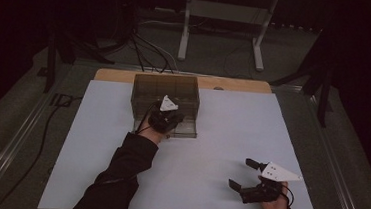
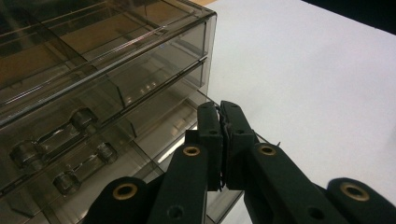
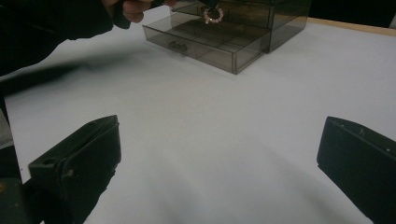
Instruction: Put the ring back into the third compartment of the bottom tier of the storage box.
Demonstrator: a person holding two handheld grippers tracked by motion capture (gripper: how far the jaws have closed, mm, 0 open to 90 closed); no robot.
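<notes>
Smoky drawer box near the table's far edge, bottom drawer out. Left gripper pinched tight above it, perhaps on a ring. Right gripper wide, near corner.

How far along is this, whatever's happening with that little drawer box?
Done: the bottom drawer of the drawer box is pulled open. In hand: the left tool, shut, dangles a small beaded ring above that drawer. Left, probably: dropping it in and closing up. The right tool waits open and empty.
</notes>
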